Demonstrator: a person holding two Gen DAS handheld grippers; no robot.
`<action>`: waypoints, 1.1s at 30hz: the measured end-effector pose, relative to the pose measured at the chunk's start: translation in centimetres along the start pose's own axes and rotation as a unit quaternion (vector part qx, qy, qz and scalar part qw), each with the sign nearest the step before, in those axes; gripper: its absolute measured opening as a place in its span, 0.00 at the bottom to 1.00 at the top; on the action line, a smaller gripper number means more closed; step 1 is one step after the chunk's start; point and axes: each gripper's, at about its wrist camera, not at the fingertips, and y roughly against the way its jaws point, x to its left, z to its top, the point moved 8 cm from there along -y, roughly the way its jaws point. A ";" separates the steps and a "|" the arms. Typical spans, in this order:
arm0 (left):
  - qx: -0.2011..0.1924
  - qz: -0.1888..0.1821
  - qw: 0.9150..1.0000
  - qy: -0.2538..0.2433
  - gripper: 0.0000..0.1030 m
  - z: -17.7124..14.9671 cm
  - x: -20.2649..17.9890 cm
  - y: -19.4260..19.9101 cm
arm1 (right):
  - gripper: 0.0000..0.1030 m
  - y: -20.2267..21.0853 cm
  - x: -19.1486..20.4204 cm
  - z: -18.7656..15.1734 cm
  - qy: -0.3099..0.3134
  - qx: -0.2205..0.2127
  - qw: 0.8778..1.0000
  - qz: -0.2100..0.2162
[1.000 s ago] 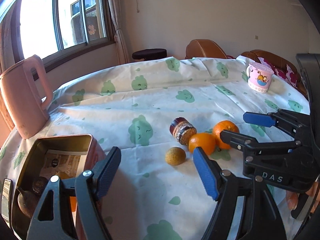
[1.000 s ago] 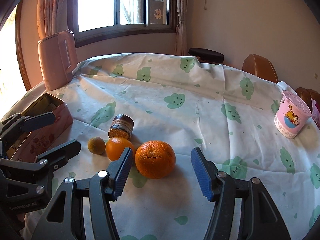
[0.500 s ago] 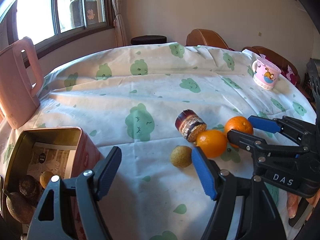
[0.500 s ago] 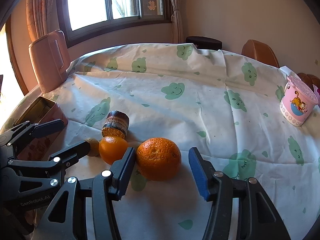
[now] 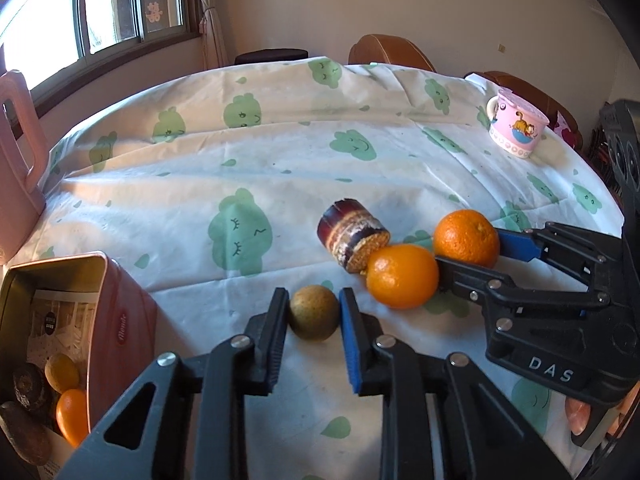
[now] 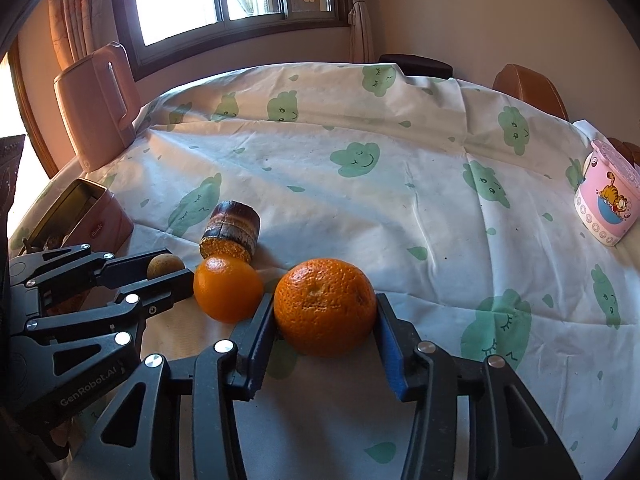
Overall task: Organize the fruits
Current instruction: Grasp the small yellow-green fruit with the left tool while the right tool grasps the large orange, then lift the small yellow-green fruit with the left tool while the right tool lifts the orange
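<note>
My left gripper (image 5: 313, 314) is shut on a small yellow-brown round fruit (image 5: 313, 317) that rests on the tablecloth; it also shows in the right wrist view (image 6: 164, 266). My right gripper (image 6: 325, 314) is shut on a big rough orange (image 6: 325, 306), also seen in the left wrist view (image 5: 466, 237). A smoother orange (image 5: 402, 276) lies between them, touching a cut piece of dark sugar cane (image 5: 352, 237). A pink tin box (image 5: 80, 320) at the left holds several fruits.
A pink cartoon mug (image 5: 516, 130) stands at the far right of the table. A tall pink jug (image 6: 98, 104) stands at the far left edge. Brown chairs (image 5: 384, 50) stand behind the round table with its cloud-print cloth (image 5: 280, 152).
Both grippers moved forward and closed: the left onto the small yellow-brown fruit, the right onto the big orange. Before, both were open.
</note>
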 end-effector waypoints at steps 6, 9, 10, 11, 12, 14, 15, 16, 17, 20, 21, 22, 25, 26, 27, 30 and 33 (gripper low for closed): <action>-0.018 0.012 1.000 -0.013 0.26 0.3 -0.3 0.8 | 0.47 1.0 -0.4 0.3 -0.013 -0.026 1.000 0.006; -0.029 0.012 0.999 -0.013 0.26 0.4 -0.2 1.2 | 0.47 1.4 -0.4 0.5 -0.012 -0.037 0.999 0.005; -0.032 0.012 0.999 -0.012 0.26 0.5 -0.2 1.3 | 0.47 1.5 -0.3 0.5 -0.011 -0.041 0.999 0.006; -0.037 0.009 0.999 -0.010 0.26 0.6 -0.1 1.5 | 0.47 1.7 -0.2 0.6 -0.010 -0.045 0.999 0.007; -0.042 0.007 0.999 -0.009 0.26 0.6 -0.1 1.7 | 0.47 1.8 -0.2 0.6 -0.009 -0.048 0.999 0.006; -0.052 0.006 0.999 -0.003 0.26 0.7 0.1 2.1 | 0.47 2.1 -0.2 0.7 -0.007 -0.057 0.998 0.006; -0.055 0.005 0.998 -0.001 0.26 0.8 0.2 2.2 | 0.47 2.4 -0.1 0.8 -0.006 -0.062 0.998 0.007; -0.059 0.005 0.998 0.002 0.26 0.8 0.3 2.3 | 0.47 2.6 -0.1 0.8 -0.005 -0.067 0.998 0.007; -0.062 0.004 0.998 0.004 0.26 0.9 0.4 2.5 | 0.47 2.8 -0.1 0.8 -0.004 -0.072 0.997 0.006; -0.073 0.004 0.997 0.011 0.26 1.0 0.6 2.9 | 0.47 3.3 0.2 1.0 0.000 -0.084 0.996 0.005; -0.077 0.004 0.997 0.014 0.26 1.1 0.7 3.0 | 0.47 3.5 0.2 1.0 0.001 -0.089 0.996 0.005; -0.081 0.003 0.997 0.017 0.26 1.1 0.8 3.2 | 0.47 3.6 0.3 1.0 0.002 -0.093 0.996 0.005; -0.093 0.002 0.995 0.023 0.26 1.2 1.1 3.6 | 0.47 4.0 0.4 1.1 0.004 -0.103 0.995 0.003; -0.096 0.003 0.995 0.024 0.26 1.2 1.2 3.7 | 0.47 4.1 0.5 1.1 0.005 -0.105 0.994 0.003; -0.099 0.004 0.995 0.025 0.26 1.2 1.2 3.8 | 0.47 4.2 0.4 1.1 0.005 -0.107 0.994 0.003; -0.110 0.007 0.994 0.025 0.26 1.3 1.2 4.3 | 0.47 4.5 0.4 1.1 0.005 -0.114 0.994 0.002; -0.119 0.010 0.993 0.023 0.26 1.3 1.2 4.7 | 0.47 4.7 0.4 1.1 0.006 -0.120 0.993 0.000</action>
